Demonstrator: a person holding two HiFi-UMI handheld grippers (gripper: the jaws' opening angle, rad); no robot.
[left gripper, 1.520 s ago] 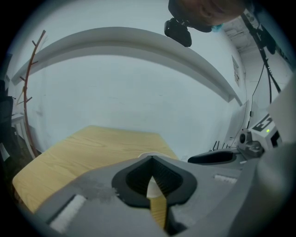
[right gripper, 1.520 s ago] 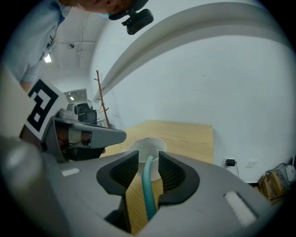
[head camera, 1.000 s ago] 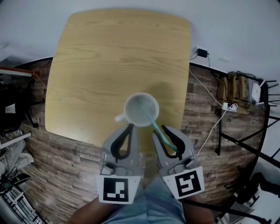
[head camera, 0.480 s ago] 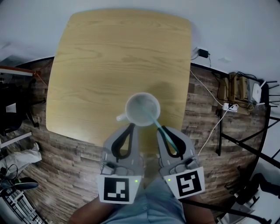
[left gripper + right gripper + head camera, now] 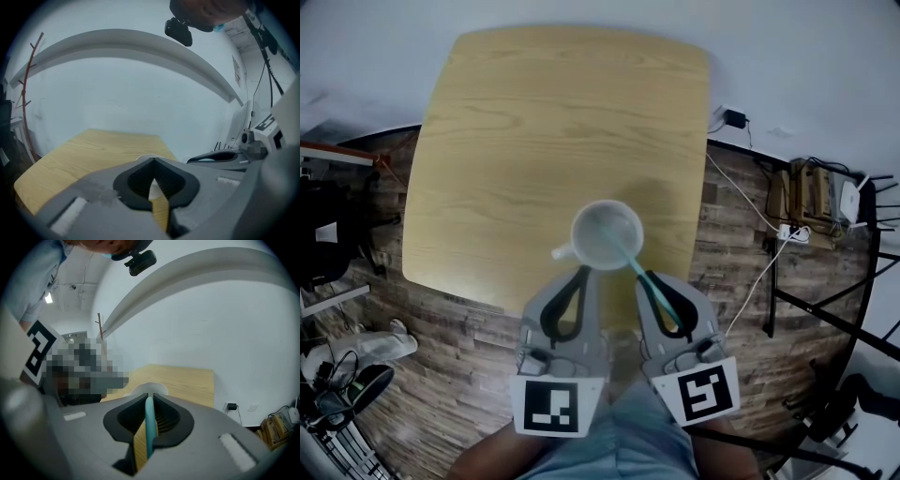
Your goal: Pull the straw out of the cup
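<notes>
A white cup (image 5: 585, 217) with its handle to the left stands near the front edge of the wooden table (image 5: 553, 122). A teal straw (image 5: 630, 261) leans out of it toward the lower right. My right gripper (image 5: 649, 277) sits just off the cup's rim; its jaws have just been closing and are shut on the straw (image 5: 149, 425), which runs up between the pads. The cup's rim (image 5: 140, 389) shows just beyond the right gripper (image 5: 149, 397). My left gripper (image 5: 583, 273) (image 5: 153, 161) rests beside the cup's front left, shut and holding nothing.
The table's front edge lies under both grippers, with brown plank floor below. White cables and a power strip (image 5: 787, 228) lie on the floor at the right, by a black stand (image 5: 825, 314). Dark shelving (image 5: 323, 225) stands at the left.
The right gripper's jaws have narrowed from wide apart onto the straw. Both grippers and the cup have stayed in place.
</notes>
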